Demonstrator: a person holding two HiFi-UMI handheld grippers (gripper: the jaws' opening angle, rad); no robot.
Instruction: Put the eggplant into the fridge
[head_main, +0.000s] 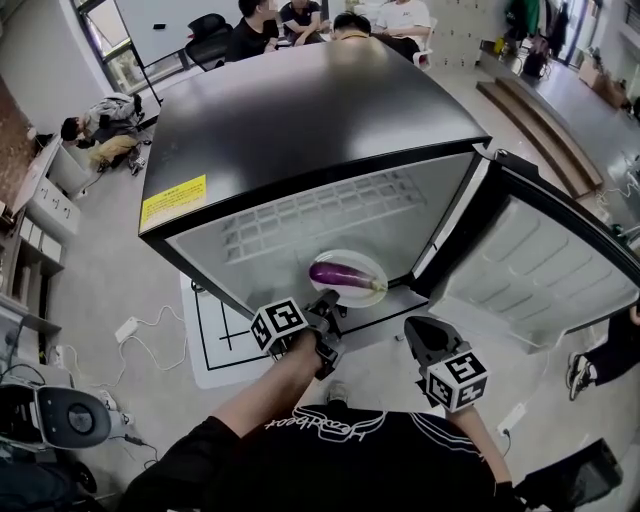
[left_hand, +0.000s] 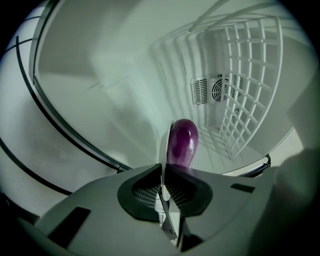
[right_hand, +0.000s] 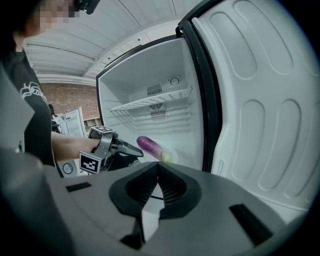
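Inside, the fridge (head_main: 320, 110) is roomy around the plate (head_main: 372, 262), and its door (head_main: 540, 260) stands wide open at the right. The left gripper (head_main: 328, 300) is clamped on the plate rim at the front edge. The eggplant (head_main: 342, 274) lies crosswise on the plate, stem toward the door. The right gripper (head_main: 420, 332) is closed and holds nothing.

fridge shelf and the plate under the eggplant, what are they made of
Fridge shelf: white coated wire, probably metal, since it is an open grid of thin rods. Plate: smooth plain white with a thin rim, so ceramic or plastic; the look doesn't settle which.
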